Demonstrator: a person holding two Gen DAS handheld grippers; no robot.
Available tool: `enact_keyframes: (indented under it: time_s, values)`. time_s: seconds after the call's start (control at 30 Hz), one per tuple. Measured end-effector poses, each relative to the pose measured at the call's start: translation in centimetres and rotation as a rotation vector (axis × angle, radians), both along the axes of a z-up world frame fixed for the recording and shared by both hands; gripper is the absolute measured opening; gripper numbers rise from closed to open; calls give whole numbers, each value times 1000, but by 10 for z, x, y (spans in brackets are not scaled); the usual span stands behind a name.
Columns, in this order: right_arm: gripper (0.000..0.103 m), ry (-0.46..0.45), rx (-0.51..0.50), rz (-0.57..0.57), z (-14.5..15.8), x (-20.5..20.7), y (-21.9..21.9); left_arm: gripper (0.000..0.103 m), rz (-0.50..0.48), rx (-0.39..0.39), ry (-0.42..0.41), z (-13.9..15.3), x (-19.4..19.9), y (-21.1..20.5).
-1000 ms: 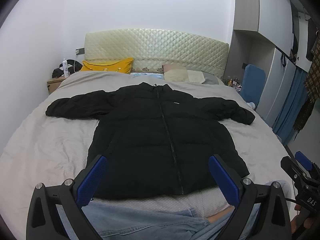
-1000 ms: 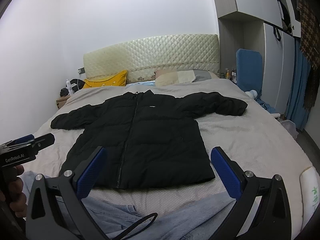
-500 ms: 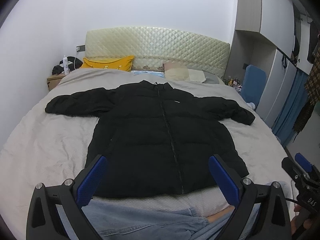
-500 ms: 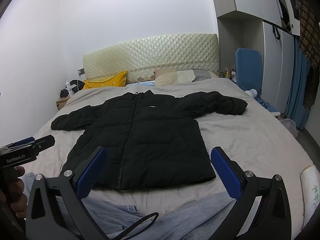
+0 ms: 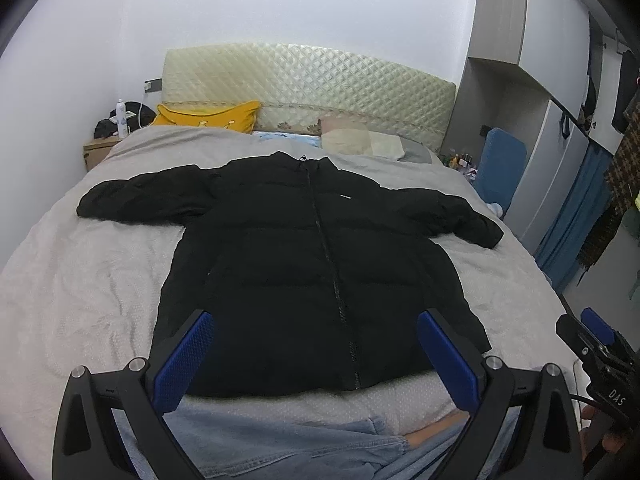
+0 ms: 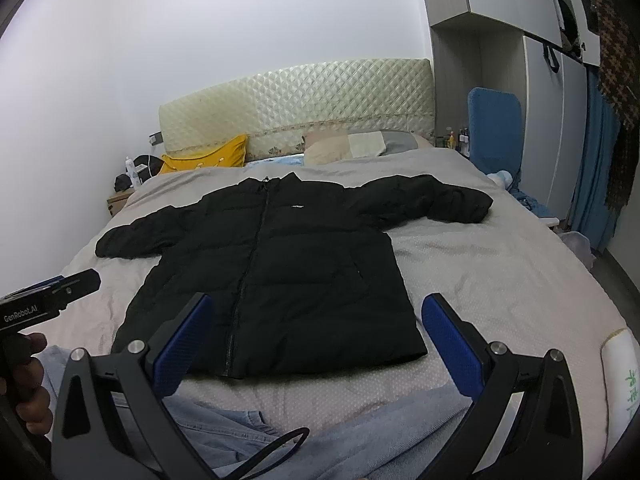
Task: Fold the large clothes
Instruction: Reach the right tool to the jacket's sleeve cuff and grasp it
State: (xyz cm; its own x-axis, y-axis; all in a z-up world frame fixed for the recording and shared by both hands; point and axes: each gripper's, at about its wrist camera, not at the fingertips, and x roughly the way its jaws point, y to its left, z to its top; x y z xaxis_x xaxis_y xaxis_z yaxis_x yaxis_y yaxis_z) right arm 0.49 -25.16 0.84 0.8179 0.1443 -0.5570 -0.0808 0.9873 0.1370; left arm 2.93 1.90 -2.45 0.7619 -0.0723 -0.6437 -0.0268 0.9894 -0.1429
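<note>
Little change since earlier frame. Left gripper [image 5: 316,356] and right gripper [image 6: 318,344] jaws stay wide apart, empty. Black puffer jacket [image 5: 316,264] flat on bed [image 5: 80,280], zipped, sleeves spread left and right.

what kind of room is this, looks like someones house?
Most likely a home bedroom. A wide bed with a quilted headboard fills the view, pillows such as the yellow one lie at its head, and a tall wardrobe stands along the right wall. A black puffer jacket is spread flat on the bed.
</note>
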Motion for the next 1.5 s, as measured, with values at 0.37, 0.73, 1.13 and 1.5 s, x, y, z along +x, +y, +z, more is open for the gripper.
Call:
enact_keyframes:
  time_s: [0.37, 0.73, 1.13, 1.5]
  values:
    - [103, -50, -33, 13, 13, 22, -3, 102, -84, -13, -12, 6, 41, -9]
    - [103, -121, -54, -87, 27, 109, -30, 102, -104, 22, -79, 17, 126, -4]
    - [103, -182, -74, -271, 12, 231, -70, 102, -30, 28, -80, -26, 203, 32]
    - [103, -91, 13, -372, -59, 322, -137, 102, 35, 2, 9, -88, 225, 59]
